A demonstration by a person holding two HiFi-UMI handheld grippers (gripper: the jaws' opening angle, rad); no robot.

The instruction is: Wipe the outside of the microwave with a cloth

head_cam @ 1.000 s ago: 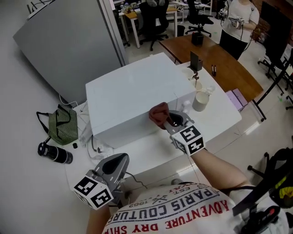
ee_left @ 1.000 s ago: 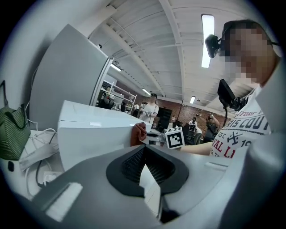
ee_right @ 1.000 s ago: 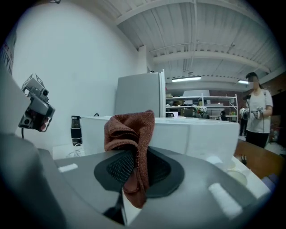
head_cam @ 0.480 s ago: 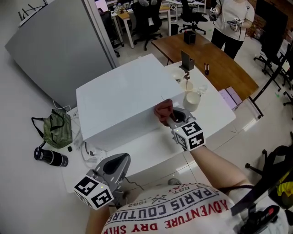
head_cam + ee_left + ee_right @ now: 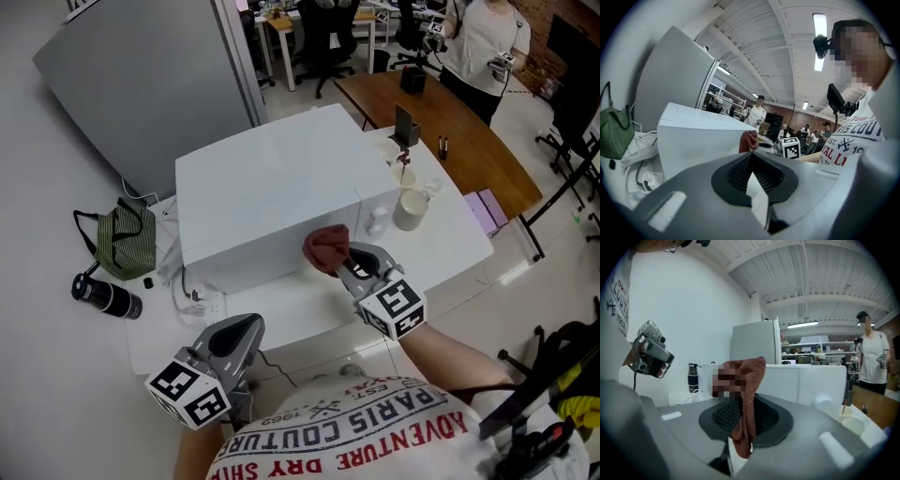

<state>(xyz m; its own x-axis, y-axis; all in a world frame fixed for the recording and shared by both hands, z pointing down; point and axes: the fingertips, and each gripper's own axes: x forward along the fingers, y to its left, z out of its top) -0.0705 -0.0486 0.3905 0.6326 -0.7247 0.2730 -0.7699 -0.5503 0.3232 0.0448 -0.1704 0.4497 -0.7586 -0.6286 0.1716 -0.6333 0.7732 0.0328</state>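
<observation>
The white microwave stands on a white table. My right gripper is shut on a reddish-brown cloth, which presses against the microwave's front face near its lower middle. In the right gripper view the cloth hangs from between the jaws, with the microwave behind it. My left gripper hovers low at the table's near edge, apart from the microwave, its jaws closed with nothing between them. From the left gripper view I see the microwave and the cloth at its front.
A white cup and small bottles stand right of the microwave. A green bag, a dark flask and cables lie on the left. A brown desk, office chairs and a standing person are behind.
The right gripper slid the cloth leftward and slightly down along the microwave's front. The head view has shifted. The left gripper has stayed put.
</observation>
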